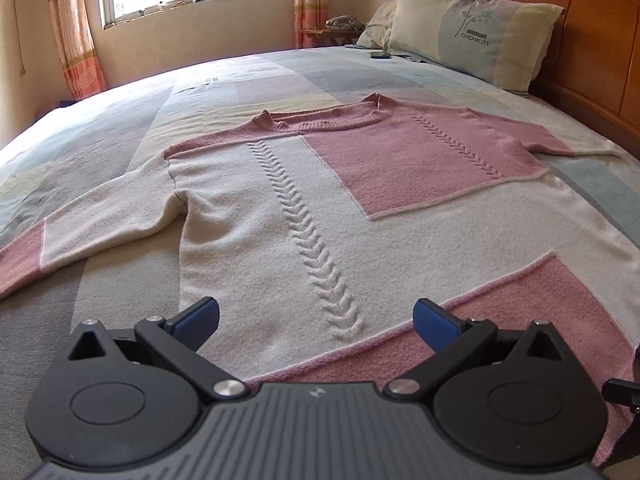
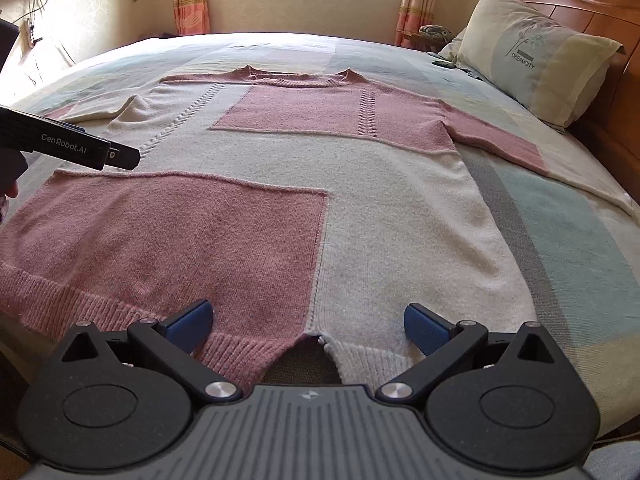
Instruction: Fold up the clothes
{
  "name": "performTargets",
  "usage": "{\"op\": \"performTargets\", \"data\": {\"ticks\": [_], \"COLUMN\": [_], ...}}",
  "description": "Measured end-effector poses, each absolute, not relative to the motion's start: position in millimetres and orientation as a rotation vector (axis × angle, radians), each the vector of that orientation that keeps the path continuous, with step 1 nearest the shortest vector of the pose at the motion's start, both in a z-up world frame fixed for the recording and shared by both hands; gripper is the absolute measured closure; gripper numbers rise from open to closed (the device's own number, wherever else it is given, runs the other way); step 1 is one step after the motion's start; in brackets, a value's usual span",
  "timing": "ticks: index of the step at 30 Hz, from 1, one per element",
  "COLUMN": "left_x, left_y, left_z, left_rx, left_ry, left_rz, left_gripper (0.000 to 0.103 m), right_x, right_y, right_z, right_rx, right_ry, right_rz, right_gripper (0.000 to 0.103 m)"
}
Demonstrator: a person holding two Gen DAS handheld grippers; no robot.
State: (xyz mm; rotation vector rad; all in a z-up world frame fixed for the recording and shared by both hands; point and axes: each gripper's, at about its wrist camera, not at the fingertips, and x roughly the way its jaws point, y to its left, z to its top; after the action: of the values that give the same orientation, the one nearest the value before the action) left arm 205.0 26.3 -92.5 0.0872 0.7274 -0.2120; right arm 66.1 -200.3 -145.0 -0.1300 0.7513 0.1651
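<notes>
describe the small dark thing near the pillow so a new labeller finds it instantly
Start at the wooden headboard and the pillow printed DREAMCITY. Just beside the pillow's lower window-side corner, a small dark flat object lies on the bedspread. It is the only dark item there; what it is cannot be told.

Left gripper jaws spread wide, blue pads far apart, nothing between them, pointing forward and level. Right gripper same: jaws wide apart, blue pads clear of each other, empty. In the right wrist view the left gripper body enters from the left edge, angled slightly down, with part of the person's hand gripping behind it.
</notes>
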Motion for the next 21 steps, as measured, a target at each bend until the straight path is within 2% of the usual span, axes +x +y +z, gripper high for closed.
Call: {"op": "performTargets", "data": {"ticks": [11, 15, 21], "left_x": [200.2, 201.2, 201.3], "left_y": [32.0, 37.5, 36.7], "left_z": [-90.9, -91.5, -96.7], "left_rx": [0.038, 0.007, -0.009], "left_ry": [0.708, 0.717, 0.733], "left_rz": [-0.231, -0.231, -0.240], "left_gripper": [0.001, 0.001, 0.001], "right_x": [82.1, 63.4, 72.9], "right_y": [-188.8, -191.2, -234.4], "right_z": [-140.7, -136.4, -118.2], "right_rx": [0.016, -0.048, 0.087], "right_ry": [0.824, 0.835, 0.763], "right_rz": [0.272, 0.287, 0.169], "right_gripper": [0.000, 0.000, 0.000]}}
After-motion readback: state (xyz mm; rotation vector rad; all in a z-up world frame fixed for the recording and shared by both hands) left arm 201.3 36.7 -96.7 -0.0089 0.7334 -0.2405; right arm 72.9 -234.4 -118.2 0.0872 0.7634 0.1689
